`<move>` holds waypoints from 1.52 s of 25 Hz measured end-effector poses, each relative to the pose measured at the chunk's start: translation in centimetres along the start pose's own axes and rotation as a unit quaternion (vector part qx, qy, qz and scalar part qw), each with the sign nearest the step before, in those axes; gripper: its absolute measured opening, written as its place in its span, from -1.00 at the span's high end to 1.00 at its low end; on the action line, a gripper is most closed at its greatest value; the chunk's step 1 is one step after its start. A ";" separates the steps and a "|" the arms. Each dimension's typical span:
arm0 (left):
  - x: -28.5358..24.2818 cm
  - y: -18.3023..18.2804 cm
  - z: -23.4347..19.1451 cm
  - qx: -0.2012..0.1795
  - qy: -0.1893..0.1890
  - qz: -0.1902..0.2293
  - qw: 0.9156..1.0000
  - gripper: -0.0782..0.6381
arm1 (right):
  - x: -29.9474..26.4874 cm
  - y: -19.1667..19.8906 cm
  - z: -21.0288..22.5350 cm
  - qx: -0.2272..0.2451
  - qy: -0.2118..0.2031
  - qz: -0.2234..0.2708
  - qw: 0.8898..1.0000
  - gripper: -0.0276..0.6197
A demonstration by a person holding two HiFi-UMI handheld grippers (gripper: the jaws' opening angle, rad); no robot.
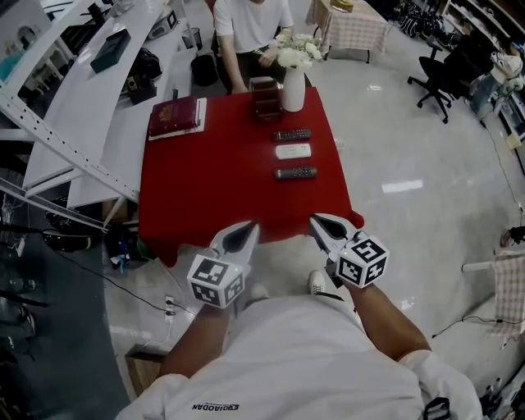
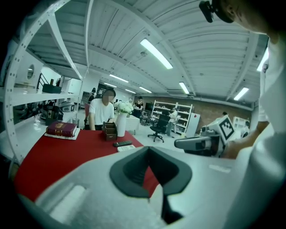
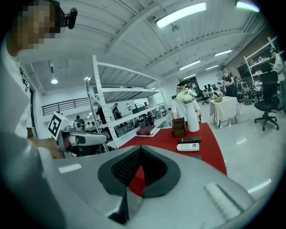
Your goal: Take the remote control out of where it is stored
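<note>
A small brown storage box (image 1: 265, 98) stands at the far end of the red table (image 1: 205, 189), beside a white vase (image 1: 293, 89) of flowers. What it holds I cannot make out. Three remotes lie in a row in front of it: a black one (image 1: 292, 134), a white one (image 1: 293, 151) and another black one (image 1: 295, 173). My left gripper (image 1: 246, 232) and right gripper (image 1: 321, 223) hover side by side off the table's near edge, both shut and empty, pointing at the table. The box (image 3: 178, 126) and remotes (image 3: 190, 140) also show in the right gripper view.
A dark red book (image 1: 174, 116) lies at the table's far left corner. A person in a white shirt (image 1: 246, 25) sits at the far end. White shelving (image 1: 74, 98) runs along the left. An office chair (image 1: 435, 78) stands at the far right.
</note>
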State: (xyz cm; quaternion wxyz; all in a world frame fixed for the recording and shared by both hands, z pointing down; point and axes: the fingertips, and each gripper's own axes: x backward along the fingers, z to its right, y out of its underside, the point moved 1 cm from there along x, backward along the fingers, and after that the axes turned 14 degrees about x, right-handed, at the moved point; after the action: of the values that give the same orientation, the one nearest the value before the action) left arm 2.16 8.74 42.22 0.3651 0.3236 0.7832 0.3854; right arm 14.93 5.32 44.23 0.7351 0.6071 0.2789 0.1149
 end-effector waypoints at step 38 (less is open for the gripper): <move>-3.3 0.9 3.2 -0.018 -0.024 -0.014 0.999 0.78 | 2.3 1.0 3.9 0.002 -0.016 0.005 1.000 0.90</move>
State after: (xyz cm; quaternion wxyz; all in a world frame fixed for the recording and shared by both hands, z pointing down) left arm 6.71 7.72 42.62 0.3947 0.3151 0.7719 0.3862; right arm 19.13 3.53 45.02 0.7373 0.6122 0.2642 0.1085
